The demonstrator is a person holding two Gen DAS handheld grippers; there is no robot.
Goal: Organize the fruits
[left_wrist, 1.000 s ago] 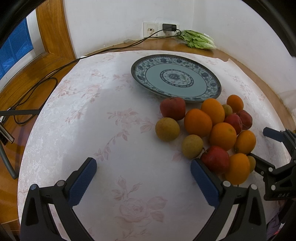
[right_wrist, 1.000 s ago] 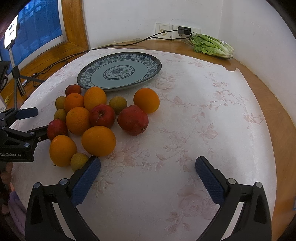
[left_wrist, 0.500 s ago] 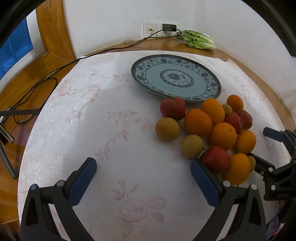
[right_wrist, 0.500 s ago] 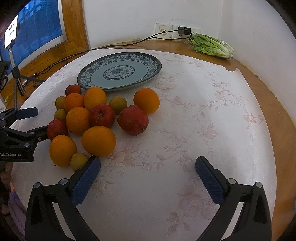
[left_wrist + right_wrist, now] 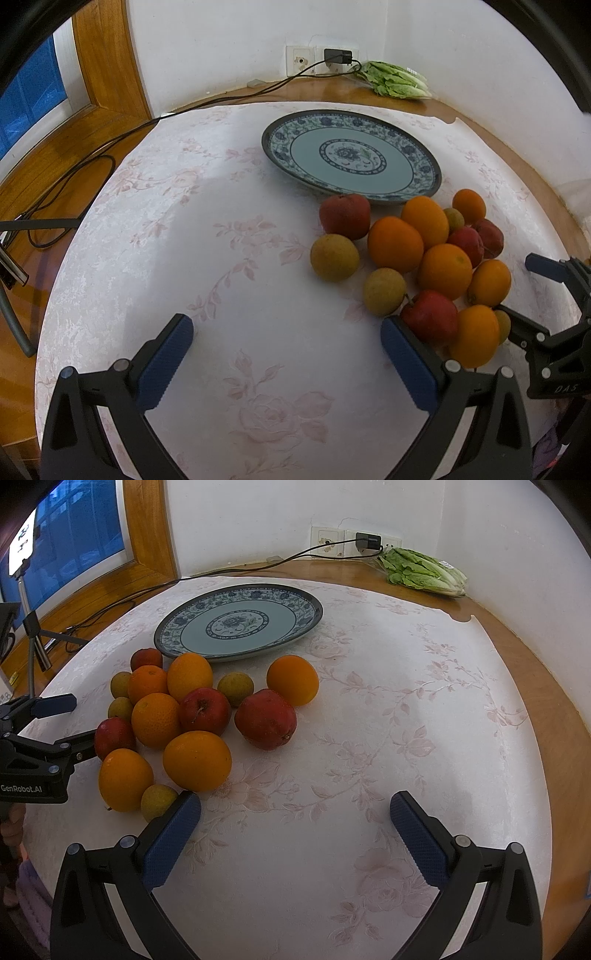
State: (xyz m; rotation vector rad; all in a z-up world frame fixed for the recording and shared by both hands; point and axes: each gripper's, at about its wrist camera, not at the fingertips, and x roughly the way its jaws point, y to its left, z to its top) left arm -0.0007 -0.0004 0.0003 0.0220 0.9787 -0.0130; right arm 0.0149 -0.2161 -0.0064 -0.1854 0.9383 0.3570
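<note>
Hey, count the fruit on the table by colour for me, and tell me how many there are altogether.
round orange fruits: 6
red apples: 4
small yellow-green fruits: 4
Total: 14, all on the floral tablecloth, none on the blue patterned plate.

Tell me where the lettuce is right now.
The lettuce lies on the bare wooden table edge in the far right corner against the wall, just right of the wall socket and beyond the plate.
</note>
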